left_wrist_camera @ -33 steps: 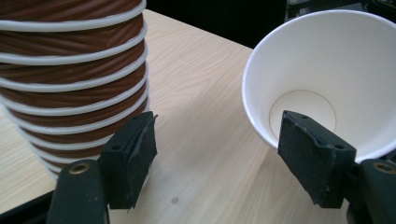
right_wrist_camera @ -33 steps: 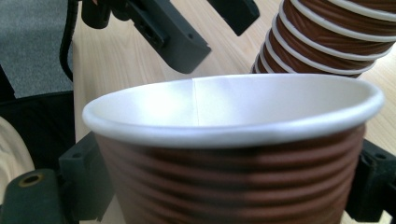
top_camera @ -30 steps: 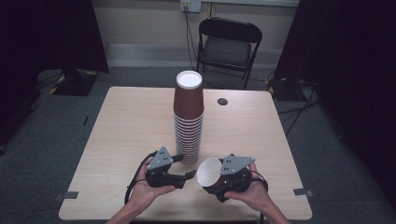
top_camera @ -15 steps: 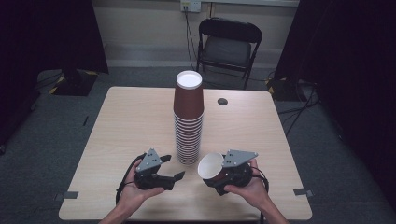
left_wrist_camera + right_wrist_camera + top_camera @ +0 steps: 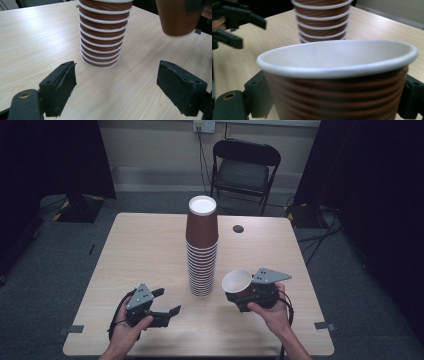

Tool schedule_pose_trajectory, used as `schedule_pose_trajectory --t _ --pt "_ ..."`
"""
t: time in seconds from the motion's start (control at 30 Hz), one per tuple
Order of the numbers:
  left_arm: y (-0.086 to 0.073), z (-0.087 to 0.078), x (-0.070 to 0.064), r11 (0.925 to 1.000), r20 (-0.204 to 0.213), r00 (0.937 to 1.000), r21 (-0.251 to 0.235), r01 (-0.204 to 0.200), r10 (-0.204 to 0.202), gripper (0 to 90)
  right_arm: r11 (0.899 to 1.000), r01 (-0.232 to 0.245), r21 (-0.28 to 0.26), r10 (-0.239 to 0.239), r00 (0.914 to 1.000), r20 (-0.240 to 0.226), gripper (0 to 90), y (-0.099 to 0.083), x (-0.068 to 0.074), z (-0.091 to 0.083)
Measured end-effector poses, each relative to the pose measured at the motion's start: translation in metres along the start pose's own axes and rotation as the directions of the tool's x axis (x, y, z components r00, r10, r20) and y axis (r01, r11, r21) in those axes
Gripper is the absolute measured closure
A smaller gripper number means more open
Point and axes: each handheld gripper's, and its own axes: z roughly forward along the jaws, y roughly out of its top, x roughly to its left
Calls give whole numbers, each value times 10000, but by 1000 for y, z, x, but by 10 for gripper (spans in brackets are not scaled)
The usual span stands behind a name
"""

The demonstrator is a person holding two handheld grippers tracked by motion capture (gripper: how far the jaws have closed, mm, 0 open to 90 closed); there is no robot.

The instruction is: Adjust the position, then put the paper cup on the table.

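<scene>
- Pale wood table on grey carpet, dark curtains both sides, beige wall at back w/ outlet.
- Black folding chair behind the far edge, apart from the table.
- Small dark disc on the tabletop near far edge, right of centre.
- Tall stack of brown ribbed cups w/ white rims stands upright mid-table, between the two grippers & a bit further out.
- Left gripper low over near-left part of table, jaws released, spread wide, nothing between them; left gripper view looks at stack base, well short of it.
- Right gripper near-right, just beside the stack's foot, jaws clamped on a single cup.
- Cup is tilted, mouth facing up & toward the stack, lifted off the table; in the left gripper view its bottom hangs above the wood. Inside white, looks empty.
- Tape marks at near corners of table.
- Open room: left half of tabletop bare, also far-right part past the disc. Stack is the one thing standing between the two hands; grippers sit close to the near edge.
</scene>
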Motion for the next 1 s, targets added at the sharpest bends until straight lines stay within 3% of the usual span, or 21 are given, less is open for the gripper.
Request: schedule_pose_trajectory --t 0.23,1.0 --pt "-4 -2 4 9999 -318 9994 82 -103 106 156 9990 -427 -129 433 9979 488 103 -2 -16 1" --pt "-8 -1 6 9998 -386 9991 150 -158 164 157 9890 -1293 -719 1390 9785 1521 99 10 -60 10"
